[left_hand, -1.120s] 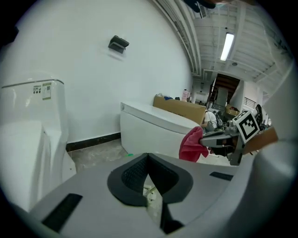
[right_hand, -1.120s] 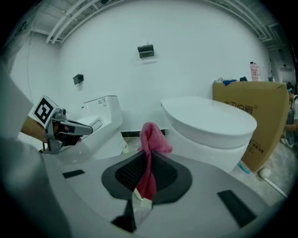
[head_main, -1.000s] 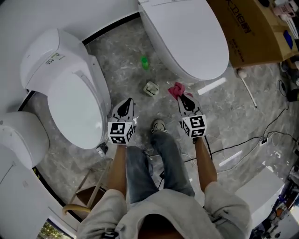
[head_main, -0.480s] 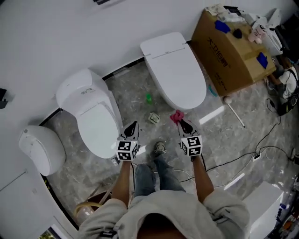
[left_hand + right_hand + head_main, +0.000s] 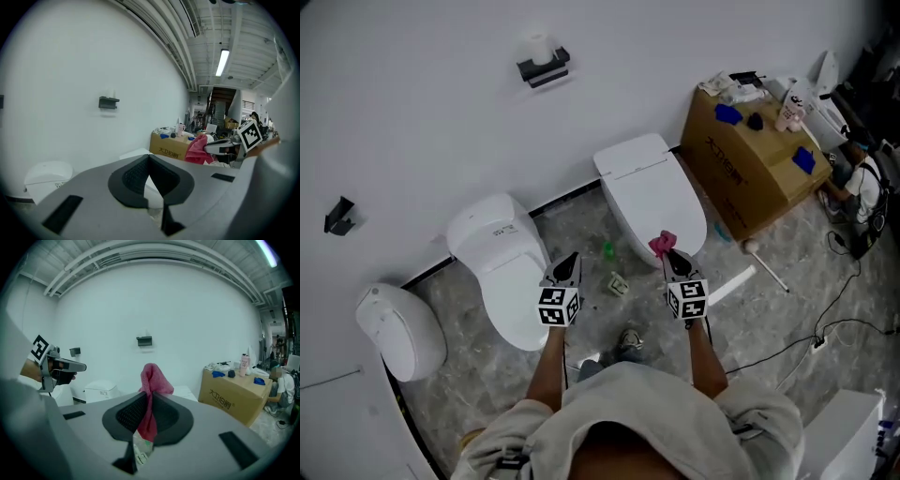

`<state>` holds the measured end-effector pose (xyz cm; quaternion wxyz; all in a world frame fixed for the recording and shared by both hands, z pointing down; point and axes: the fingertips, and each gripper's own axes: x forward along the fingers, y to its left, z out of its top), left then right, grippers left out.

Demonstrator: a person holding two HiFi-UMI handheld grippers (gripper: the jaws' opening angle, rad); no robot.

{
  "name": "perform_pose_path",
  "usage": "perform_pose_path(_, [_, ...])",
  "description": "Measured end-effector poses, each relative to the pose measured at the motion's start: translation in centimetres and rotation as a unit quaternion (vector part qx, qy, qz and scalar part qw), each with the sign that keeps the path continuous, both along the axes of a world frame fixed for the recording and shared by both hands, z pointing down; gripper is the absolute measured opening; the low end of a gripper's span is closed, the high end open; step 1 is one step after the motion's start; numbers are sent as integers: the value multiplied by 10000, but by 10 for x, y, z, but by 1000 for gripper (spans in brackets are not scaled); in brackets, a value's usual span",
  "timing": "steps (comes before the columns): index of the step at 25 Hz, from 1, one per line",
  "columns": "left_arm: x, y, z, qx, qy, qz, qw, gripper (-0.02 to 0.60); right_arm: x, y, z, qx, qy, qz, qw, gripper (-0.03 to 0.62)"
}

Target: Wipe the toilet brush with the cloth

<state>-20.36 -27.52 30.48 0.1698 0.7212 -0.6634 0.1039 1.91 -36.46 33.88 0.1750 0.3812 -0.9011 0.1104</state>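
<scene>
My right gripper [image 5: 668, 256] is shut on a pink cloth [image 5: 661, 245], which sticks up out of the closed jaws in the right gripper view [image 5: 152, 377]. The left gripper [image 5: 565, 268] is level with it, shut, with nothing between its jaws [image 5: 149, 157]. A white long-handled toilet brush [image 5: 767, 266] lies on the grey floor to the right, between the middle toilet [image 5: 652, 192] and the cardboard box [image 5: 750, 173]. Both grippers are held high above the floor, far from the brush. From the left gripper view, the right gripper [image 5: 224, 146] and its cloth [image 5: 197, 149] show at the right.
A second toilet [image 5: 499, 267] stands left of the grippers, with another white fixture [image 5: 398, 328] further left. A green object [image 5: 607, 249] and a small pale item [image 5: 619, 284] lie on the floor between the toilets. Cables [image 5: 825, 328] run at the right. A paper holder [image 5: 544, 62] hangs on the wall.
The head view has pulled up and away from the floor, taking in the wall and box. Both grippers rose with it, and the cloth stayed in the right gripper.
</scene>
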Motion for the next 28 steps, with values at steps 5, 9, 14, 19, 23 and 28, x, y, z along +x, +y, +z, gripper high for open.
perform_pose_path(5, [-16,9,-46,376,-36,14,9993,18,-17,20,-42,272,-62,-4,9996,58])
perform_pose_path(9, [-30,26,-75,639,-94,12,9979,18,-33,41,-66,428,-93,-9,9990,58])
perform_pose_path(14, [-32,55,-92,847,-167,100,9962,18,-37,71,-83,573,-94,34,9983,58])
perform_pose_path(19, [-34,88,-99,885,-266,210,9955,18,-36,103,-92,639,-99,122,9978,58])
perform_pose_path(23, [-31,107,-101,920,-312,267,9949,18,-32,124,-96,690,-69,151,9975,58])
perform_pose_path(28, [-23,119,-104,995,-305,286,9942,18,-24,139,-101,769,-42,137,9969,58])
